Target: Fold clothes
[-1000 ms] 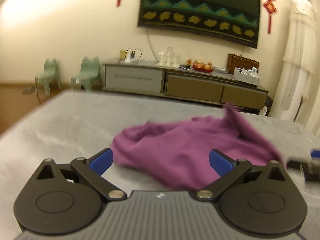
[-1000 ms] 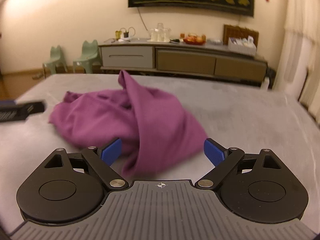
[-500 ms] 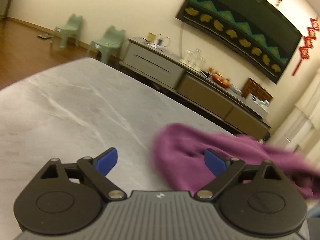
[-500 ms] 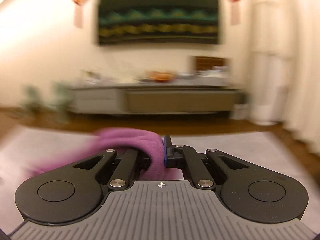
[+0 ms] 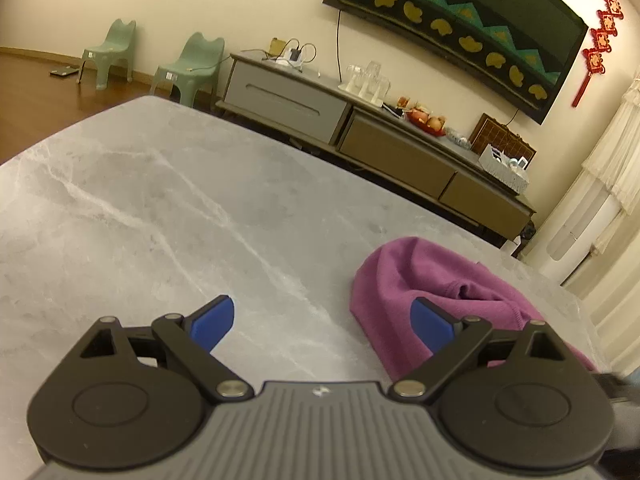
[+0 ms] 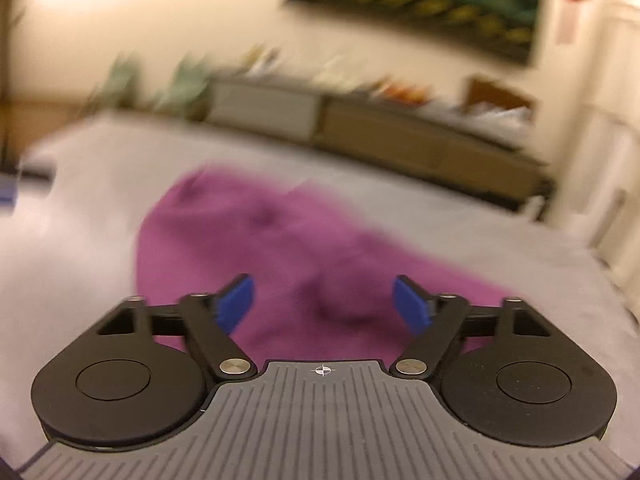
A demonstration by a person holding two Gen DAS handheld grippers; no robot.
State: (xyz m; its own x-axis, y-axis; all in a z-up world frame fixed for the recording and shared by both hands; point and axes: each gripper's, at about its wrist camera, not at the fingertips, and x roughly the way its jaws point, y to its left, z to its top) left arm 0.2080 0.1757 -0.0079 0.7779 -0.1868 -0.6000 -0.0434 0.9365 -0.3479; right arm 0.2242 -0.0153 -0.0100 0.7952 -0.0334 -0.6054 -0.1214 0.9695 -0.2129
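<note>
Now the purple cloth (image 5: 436, 280) lies in a crumpled heap on the grey marbled bench (image 5: 160, 208), toward its right side as the left wrist view shows it. Left tongs (image 5: 322, 322) stand wide over the bench: the left blue pad has only bare stone in front of it, while the right pad is seen against the cloth's near edge, and nothing is gripped. Whether that pad touches the fabric cannot be told.

From the right wrist, the picture is blurred. Right tongs (image 6: 324, 304) are opening, their pads set well apart, and the cloth (image 6: 256, 240) spreads on the bench (image 6: 500, 248) ahead of and between them, with neither pad pressing on it.

Beyond the bench stands a long low cabinet (image 5: 384, 148) against the wall, with two green chairs (image 5: 192, 68) to its left.
</note>
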